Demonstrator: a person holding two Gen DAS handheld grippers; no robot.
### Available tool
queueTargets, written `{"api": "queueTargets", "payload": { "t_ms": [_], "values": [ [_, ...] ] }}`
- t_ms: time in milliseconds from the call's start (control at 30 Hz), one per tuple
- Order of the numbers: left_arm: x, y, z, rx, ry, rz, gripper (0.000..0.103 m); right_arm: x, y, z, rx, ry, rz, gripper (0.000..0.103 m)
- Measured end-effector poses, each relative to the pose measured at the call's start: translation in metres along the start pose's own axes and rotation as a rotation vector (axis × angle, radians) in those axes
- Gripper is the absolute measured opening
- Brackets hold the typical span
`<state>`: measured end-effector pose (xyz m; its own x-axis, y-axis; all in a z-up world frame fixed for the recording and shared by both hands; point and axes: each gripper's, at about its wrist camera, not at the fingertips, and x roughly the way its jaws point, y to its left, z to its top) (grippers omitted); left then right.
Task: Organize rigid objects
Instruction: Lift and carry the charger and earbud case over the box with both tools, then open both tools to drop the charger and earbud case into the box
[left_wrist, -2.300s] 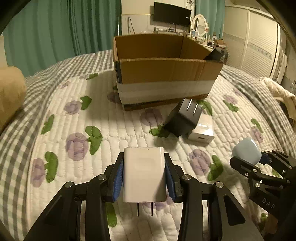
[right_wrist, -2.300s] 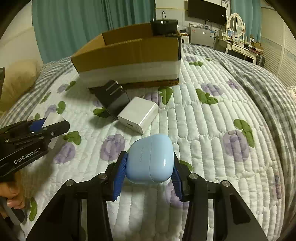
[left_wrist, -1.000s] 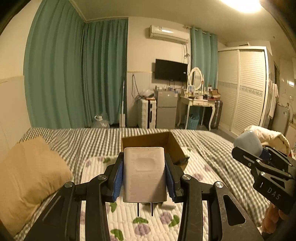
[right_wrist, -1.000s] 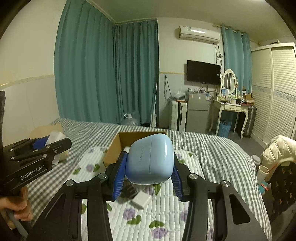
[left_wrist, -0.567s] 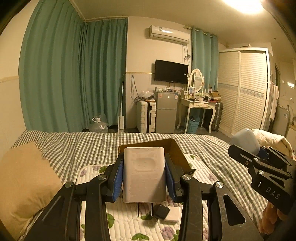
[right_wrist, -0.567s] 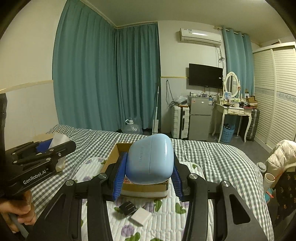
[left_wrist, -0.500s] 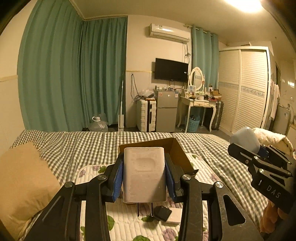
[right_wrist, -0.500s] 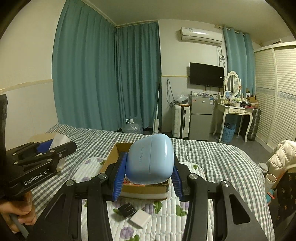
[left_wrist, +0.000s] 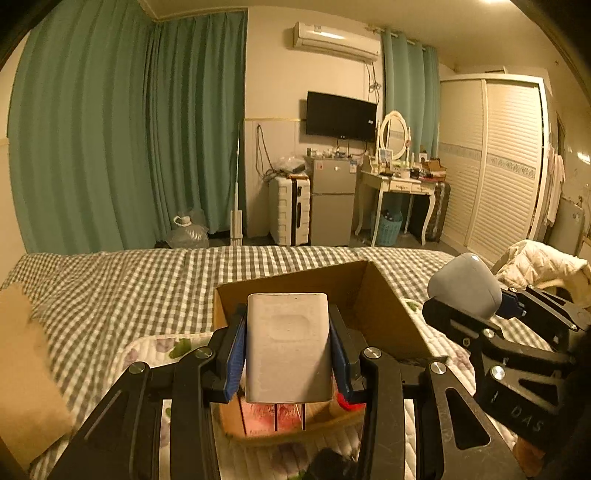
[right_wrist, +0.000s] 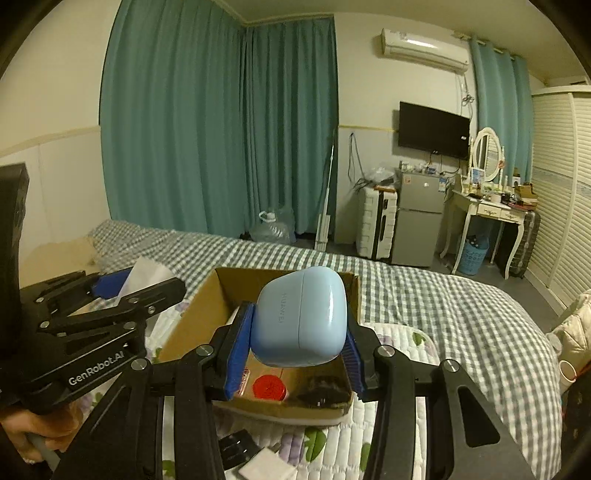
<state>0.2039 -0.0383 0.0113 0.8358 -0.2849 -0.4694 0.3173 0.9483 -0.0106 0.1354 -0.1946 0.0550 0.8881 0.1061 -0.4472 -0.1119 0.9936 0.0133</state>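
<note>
My left gripper (left_wrist: 287, 349) is shut on a white plug adapter (left_wrist: 287, 347), prongs pointing down, held above the near side of an open cardboard box (left_wrist: 380, 306). My right gripper (right_wrist: 300, 330) is shut on a light blue earbud case (right_wrist: 301, 317), also held above the box (right_wrist: 192, 314). Each gripper shows in the other's view: the right one with the case (left_wrist: 463, 291) at right, the left one with the adapter (right_wrist: 146, 275) at left. Inside the box lie a red round lid (right_wrist: 269, 387) and a dark object (right_wrist: 321, 395).
The box stands on a floral quilt (right_wrist: 391, 332) over a checked bed cover (left_wrist: 129, 284). A black charger (right_wrist: 236, 450) and a white charger (right_wrist: 266, 467) lie on the quilt in front of the box. A tan pillow (left_wrist: 26, 373) sits left; a hand (right_wrist: 44, 432) holds the left gripper.
Both grippers have travelled forward toward the box with their loads, so it looks larger and sits right under them. The two loose chargers slid to the bottom edge of the views.
</note>
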Motion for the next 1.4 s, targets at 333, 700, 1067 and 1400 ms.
{"api": "queueTargets", "payload": {
  "t_ms": [333,700,1067,1400],
  "values": [
    [0.086,0.008,-0.009,-0.005,0.139,0.001,0.04,0.084,-0.017,-0.003,-0.05,0.114,0.015,0.044],
    [0.123,0.016,-0.021,-0.029,0.253,0.024,0.04,0.136,-0.025,-0.021,-0.11,0.25,0.022,0.044],
    [0.114,0.022,-0.015,-0.054,0.258,0.039,0.061,0.138,-0.026,-0.025,-0.112,0.262,-0.032,0.056],
    [0.043,0.027,0.016,-0.055,0.122,0.102,0.078,0.072,-0.034,0.001,-0.045,0.124,-0.07,0.069]
  ]
}}
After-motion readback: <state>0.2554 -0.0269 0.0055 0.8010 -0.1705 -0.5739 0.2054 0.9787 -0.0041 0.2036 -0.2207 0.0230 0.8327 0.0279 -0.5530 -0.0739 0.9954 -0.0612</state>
